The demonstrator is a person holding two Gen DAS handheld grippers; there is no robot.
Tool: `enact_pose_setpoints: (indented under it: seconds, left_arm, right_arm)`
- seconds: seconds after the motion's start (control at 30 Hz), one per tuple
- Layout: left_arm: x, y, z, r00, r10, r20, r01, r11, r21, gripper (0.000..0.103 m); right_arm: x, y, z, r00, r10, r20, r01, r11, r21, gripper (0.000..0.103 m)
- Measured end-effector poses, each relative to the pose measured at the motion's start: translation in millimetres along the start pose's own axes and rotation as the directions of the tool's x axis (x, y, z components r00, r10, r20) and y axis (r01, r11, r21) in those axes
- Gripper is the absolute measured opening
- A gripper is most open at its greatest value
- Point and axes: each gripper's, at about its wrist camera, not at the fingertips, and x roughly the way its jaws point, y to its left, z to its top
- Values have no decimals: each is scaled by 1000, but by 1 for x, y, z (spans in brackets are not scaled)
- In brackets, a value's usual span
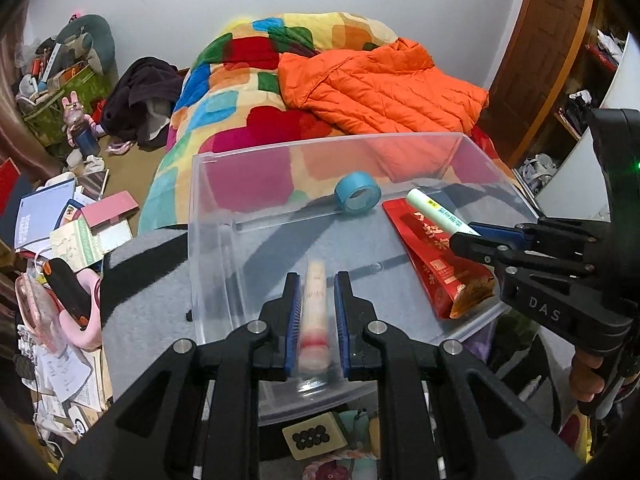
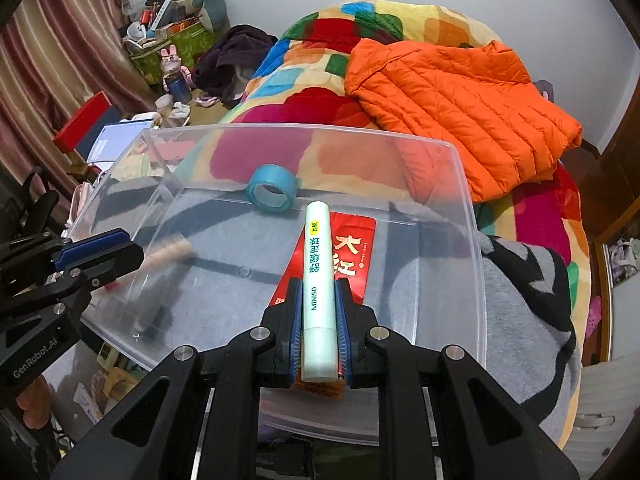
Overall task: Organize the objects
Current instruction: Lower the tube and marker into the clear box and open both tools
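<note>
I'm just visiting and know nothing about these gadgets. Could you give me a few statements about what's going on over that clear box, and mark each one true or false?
1. The right gripper holds a pale green tube between its jaws. True.
2. The left gripper is empty. False: its jaws are closed on a cream tube.
3. A blue roll of tape lies inside the clear box. True.
4. The red packet lies on the orange jacket. False: it lies in the box; the jacket is on the bed behind.
5. The box has a lid on. False: it is open at the top.
</note>
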Motion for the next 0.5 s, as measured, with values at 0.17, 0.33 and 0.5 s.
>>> enact_pose_setpoints:
  seconds: [0.17, 0.33, 0.5]
  left_arm:
    - [-6, -1, 0, 1000, -8, 9, 8, 1000, 4, 15]
    - [-25, -3, -4, 999, -17, 47, 16, 1000, 9, 30]
    - [-50, -8, -12, 993, -1, 115, -3, 1000, 30, 42]
  right_arm:
    - [-7, 3, -3, 1000, -20, 9, 20, 1000, -19, 14]
    - [-25, 10, -8, 999, -25, 46, 27, 999, -40, 17]
    - [-51, 17, -15, 994, -16, 107, 23, 998, -63, 25]
